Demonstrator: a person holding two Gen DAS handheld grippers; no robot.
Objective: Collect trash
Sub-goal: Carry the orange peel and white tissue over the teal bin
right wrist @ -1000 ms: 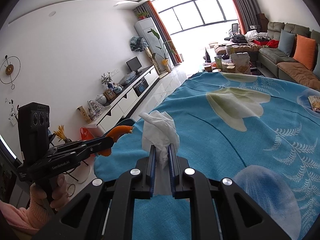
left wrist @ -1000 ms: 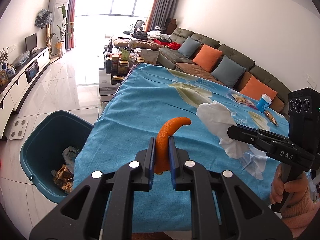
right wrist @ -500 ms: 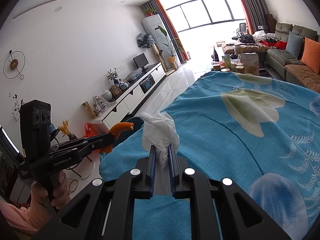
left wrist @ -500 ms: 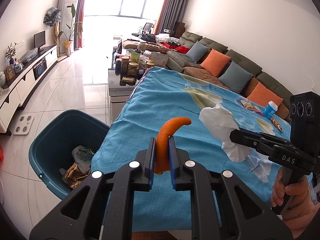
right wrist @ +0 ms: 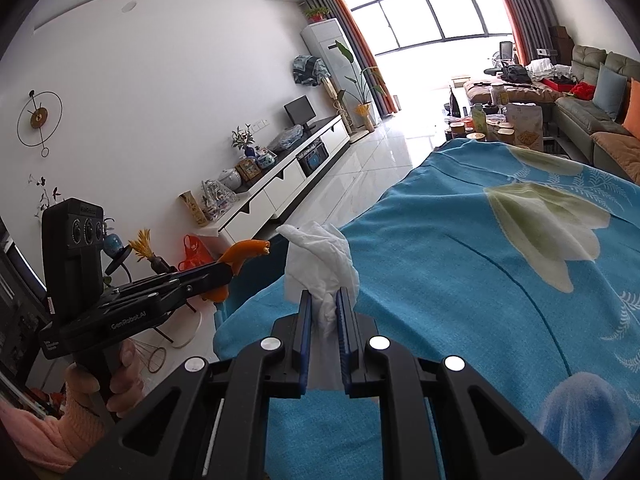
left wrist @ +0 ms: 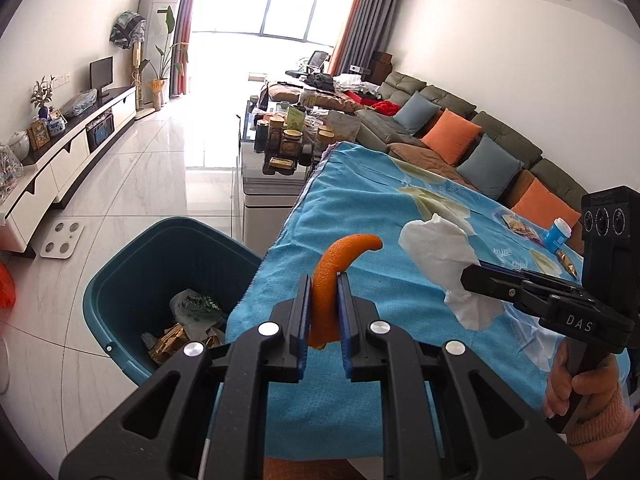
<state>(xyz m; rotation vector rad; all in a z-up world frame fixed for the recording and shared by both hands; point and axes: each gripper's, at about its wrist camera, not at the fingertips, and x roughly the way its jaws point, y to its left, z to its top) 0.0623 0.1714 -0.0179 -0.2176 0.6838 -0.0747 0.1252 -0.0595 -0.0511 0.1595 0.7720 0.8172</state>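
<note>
Your left gripper (left wrist: pixel 324 280) pinches an orange peel (left wrist: pixel 340 256) above the blue tablecloth's (left wrist: pixel 360 200) edge, bin (left wrist: pixel 120 280) beside; your right gripper (right wrist: pixel 323 300) clamps a white tissue (right wrist: pixel 320 256).

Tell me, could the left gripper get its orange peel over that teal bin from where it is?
Probably yes. The left gripper holds the orange peel above the table's edge, and the open teal bin stands just beside and below, with nothing between them.
</note>
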